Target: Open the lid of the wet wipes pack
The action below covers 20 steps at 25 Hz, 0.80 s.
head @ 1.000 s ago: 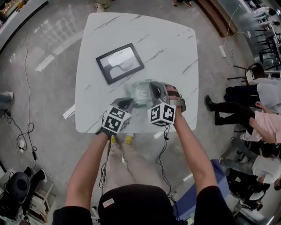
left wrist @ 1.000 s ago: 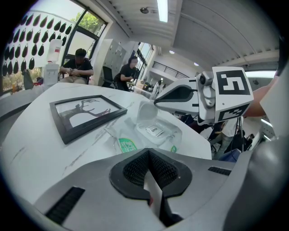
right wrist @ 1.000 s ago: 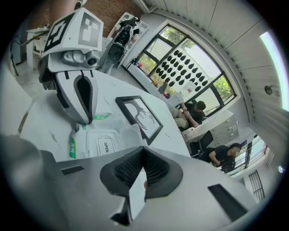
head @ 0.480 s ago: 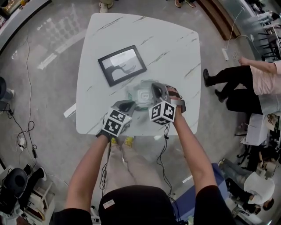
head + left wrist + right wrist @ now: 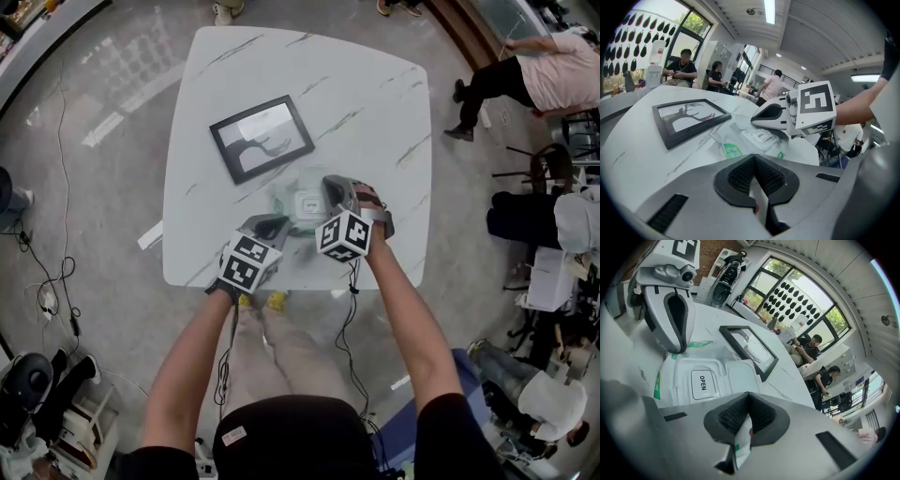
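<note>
The wet wipes pack (image 5: pixel 298 204) lies on the white marble table (image 5: pixel 375 103) near its front edge. Its plastic lid (image 5: pixel 740 376) is flipped back flat, baring a sticker marked OPEN (image 5: pixel 701 383). My right gripper (image 5: pixel 326 199) is at the pack's right edge, shut, with white film carrying a green bit pinched between its pads (image 5: pixel 740 437). My left gripper (image 5: pixel 274 223) is at the pack's near left corner, shut, with a pale strip between its pads (image 5: pixel 758 197). From the right gripper view the left gripper (image 5: pixel 677 348) stands tip-down on the pack by a green label.
A black picture frame (image 5: pixel 261 138) lies flat behind the pack, to the left. Several people sit or walk to the right of the table (image 5: pixel 553 216). Cables trail on the floor at the left (image 5: pixel 47 272).
Both grippers stay at the pack, with the right one shifted slightly. People at the right have moved about.
</note>
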Motion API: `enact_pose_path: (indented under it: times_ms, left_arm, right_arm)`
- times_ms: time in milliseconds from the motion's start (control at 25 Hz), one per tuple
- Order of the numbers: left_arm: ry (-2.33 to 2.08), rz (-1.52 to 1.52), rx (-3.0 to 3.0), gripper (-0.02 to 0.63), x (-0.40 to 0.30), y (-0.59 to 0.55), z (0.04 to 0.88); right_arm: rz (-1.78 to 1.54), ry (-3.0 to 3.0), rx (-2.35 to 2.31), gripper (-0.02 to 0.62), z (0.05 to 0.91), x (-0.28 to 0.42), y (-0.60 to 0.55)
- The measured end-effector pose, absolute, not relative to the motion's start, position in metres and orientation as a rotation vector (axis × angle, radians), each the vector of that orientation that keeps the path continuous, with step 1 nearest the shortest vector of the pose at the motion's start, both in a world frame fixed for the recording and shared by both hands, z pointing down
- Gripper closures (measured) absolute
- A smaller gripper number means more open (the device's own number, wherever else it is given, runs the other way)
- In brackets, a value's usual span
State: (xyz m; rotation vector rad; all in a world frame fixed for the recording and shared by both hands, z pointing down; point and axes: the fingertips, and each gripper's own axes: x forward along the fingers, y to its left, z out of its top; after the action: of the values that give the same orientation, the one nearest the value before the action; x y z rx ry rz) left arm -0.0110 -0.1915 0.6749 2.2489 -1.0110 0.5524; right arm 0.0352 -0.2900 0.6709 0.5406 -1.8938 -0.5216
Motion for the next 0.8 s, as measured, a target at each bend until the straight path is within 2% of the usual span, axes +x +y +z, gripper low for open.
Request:
enact_pose_path:
  times_ms: [520,800]
  left_arm:
    - [-1.029,0.544,2.231,0.591,-0.012,-0.191,0.679]
    - [-1.179,0.437,2.208,0.591,-0.04,-0.184,0.613]
  right_arm:
    - [-0.298,-1.899,0.608,0.597,0.676,0.032,-0.288]
    - [-0.161,-2.047,0.899,0.597,0.592,0.059,-0.275]
